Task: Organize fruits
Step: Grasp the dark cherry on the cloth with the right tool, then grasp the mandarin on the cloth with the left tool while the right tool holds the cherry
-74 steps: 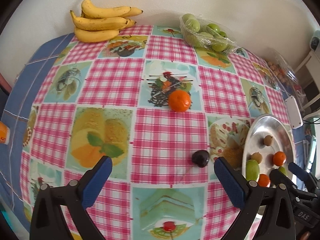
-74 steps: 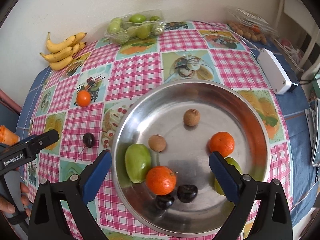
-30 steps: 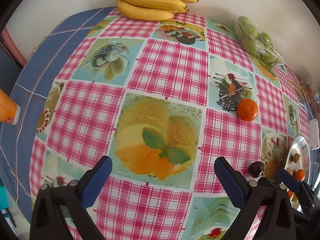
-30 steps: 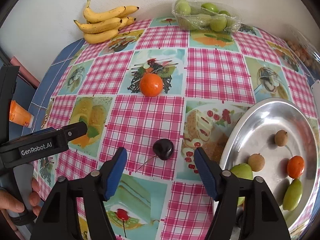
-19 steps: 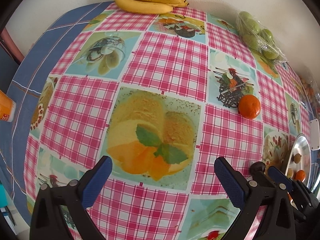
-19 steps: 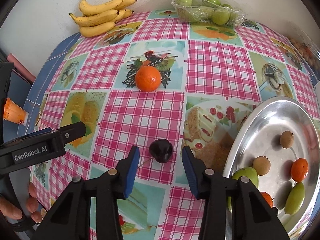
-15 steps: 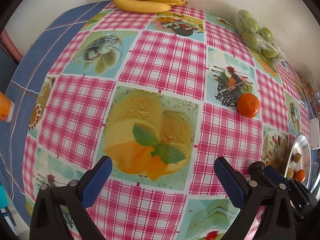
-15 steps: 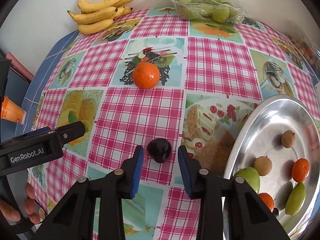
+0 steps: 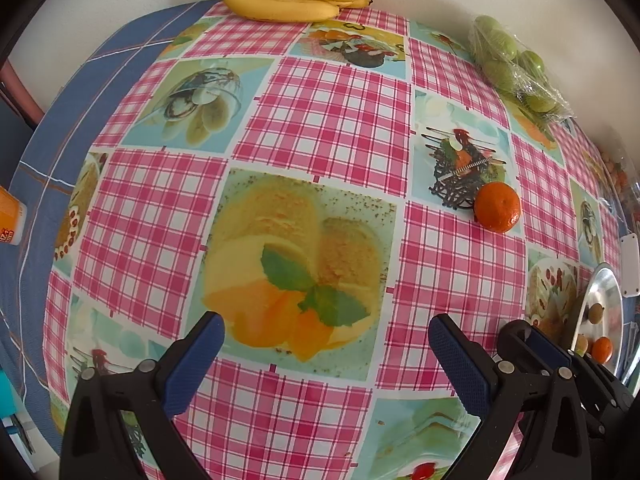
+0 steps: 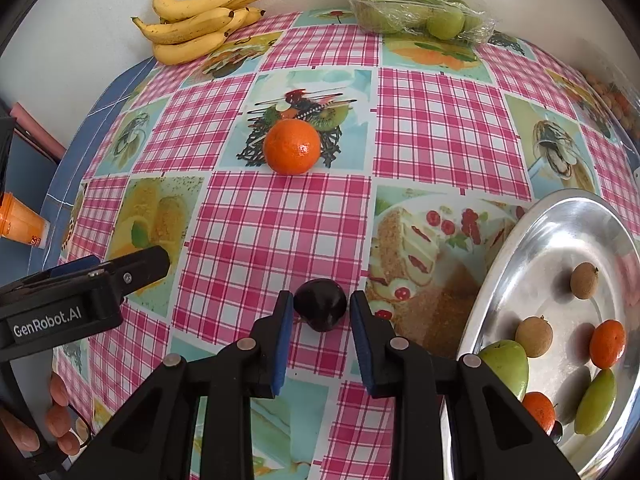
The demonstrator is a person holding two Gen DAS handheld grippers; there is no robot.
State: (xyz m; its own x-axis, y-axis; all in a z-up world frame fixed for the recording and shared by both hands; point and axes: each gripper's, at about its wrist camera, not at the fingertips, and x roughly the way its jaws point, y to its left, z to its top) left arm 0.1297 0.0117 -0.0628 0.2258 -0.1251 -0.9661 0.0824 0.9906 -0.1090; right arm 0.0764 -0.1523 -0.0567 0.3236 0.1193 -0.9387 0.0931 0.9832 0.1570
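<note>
A dark cherry (image 10: 320, 312) lies on the checked tablecloth between the blue pads of my right gripper (image 10: 320, 300). Its jaws are closing and both pads touch the cherry's sides. To the right stands a steel bowl (image 10: 520, 248) holding several fruits: brown longans, small oranges and green ones. A loose orange (image 10: 292, 146) sits further back on the cloth. My left gripper (image 9: 326, 344) hangs open over a printed dessert picture with nothing between its fingers. It also shows at the left of the right wrist view as the left gripper (image 10: 88, 280).
Bananas (image 10: 196, 24) and a wrapped tray of green fruits (image 10: 416, 12) lie at the table's far edge by the wall. An orange cup (image 10: 20, 222) stands at the left edge. A person's hand (image 10: 56, 420) holds the left gripper. A white device (image 9: 630, 264) lies beyond the bowl.
My right gripper's jaws have narrowed from wide apart to touching the cherry. The left gripper has stayed open and has hardly moved over the last second.
</note>
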